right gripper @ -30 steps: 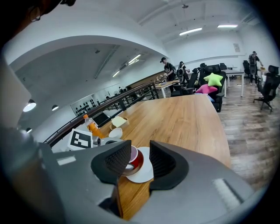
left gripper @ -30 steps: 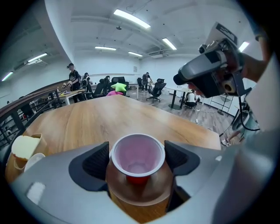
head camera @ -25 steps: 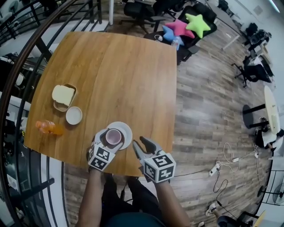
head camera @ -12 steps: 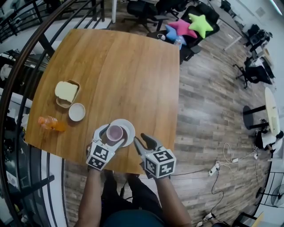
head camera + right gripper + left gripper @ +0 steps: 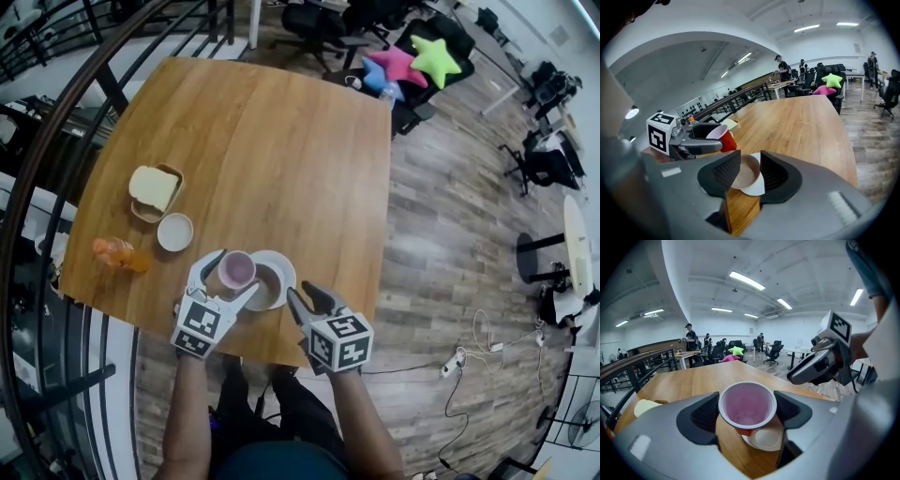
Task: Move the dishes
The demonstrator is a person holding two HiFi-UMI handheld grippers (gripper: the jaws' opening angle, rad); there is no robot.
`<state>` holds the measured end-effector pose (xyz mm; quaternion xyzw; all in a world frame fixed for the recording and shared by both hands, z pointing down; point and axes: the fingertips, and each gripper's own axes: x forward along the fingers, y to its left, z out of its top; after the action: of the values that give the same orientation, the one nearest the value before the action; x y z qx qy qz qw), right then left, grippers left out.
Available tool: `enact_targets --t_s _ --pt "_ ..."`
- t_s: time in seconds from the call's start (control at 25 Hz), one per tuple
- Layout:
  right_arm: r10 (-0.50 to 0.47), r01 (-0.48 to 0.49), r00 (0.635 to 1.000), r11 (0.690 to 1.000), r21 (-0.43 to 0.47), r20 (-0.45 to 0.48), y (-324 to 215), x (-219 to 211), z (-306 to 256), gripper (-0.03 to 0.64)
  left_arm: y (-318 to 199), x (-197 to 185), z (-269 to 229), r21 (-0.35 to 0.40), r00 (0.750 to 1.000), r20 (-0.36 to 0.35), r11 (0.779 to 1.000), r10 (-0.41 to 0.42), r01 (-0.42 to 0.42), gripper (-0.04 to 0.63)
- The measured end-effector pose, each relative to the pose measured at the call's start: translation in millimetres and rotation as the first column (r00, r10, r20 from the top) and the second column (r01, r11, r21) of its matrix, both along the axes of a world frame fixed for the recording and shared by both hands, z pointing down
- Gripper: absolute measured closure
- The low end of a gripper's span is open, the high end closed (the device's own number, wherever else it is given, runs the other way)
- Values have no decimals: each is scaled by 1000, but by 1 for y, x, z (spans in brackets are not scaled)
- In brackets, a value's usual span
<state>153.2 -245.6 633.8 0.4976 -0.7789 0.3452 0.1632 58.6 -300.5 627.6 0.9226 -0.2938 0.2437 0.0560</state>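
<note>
The wooden counter [image 5: 262, 141] is mostly bare. Along its left edge, toward the near-left corner, a tray [image 5: 142, 215] holds a pale slab [image 5: 154, 187].

The white plate [image 5: 277, 281] lies flat close to the near edge, where it lay a second ago. What has changed is what stands on it. Back then the red cup [image 5: 236, 269] stood on the plate's middle with your left gripper [image 5: 234, 274] around it. Now the cup hangs above the counter, upright, shifted toward the plate's left rim, and the plate's middle shows bare.

The left fingers [image 5: 705, 411] are closed on the cup just under its rim, one pad on each side. Its pink inside looks empty. So the first dish is lifted and free to carry. Keep it upright and clear of the plate's rim as you go.

Your right gripper [image 5: 309, 298] hovers at the near edge just beside the plate, its fingers apart and holding nothing. The plate's near rim shows between their tips. I judge the plate is its next pick.

Smallest are the white dish [image 5: 174, 232] and the orange bottle [image 5: 114, 251], near the tray and untouched.
</note>
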Motion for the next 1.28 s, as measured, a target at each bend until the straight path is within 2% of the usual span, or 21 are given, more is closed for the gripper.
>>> enact_targets --t_s 0.68,1.0,1.28 --pt "-8 7 1000 997 -74 -5 -16 -15 30 503 -11 -73 7 -24 993 46 993 -110 111 236" --pt "-8 8 1000 992 -126 0 -23 -21 53 503 -5 -99 33 -79 988 66 986 -141 146 236" --pt "-7 7 1000 986 -168 2 -29 -25 75 503 4 -111 65 -133 988 89 981 -128 140 235"
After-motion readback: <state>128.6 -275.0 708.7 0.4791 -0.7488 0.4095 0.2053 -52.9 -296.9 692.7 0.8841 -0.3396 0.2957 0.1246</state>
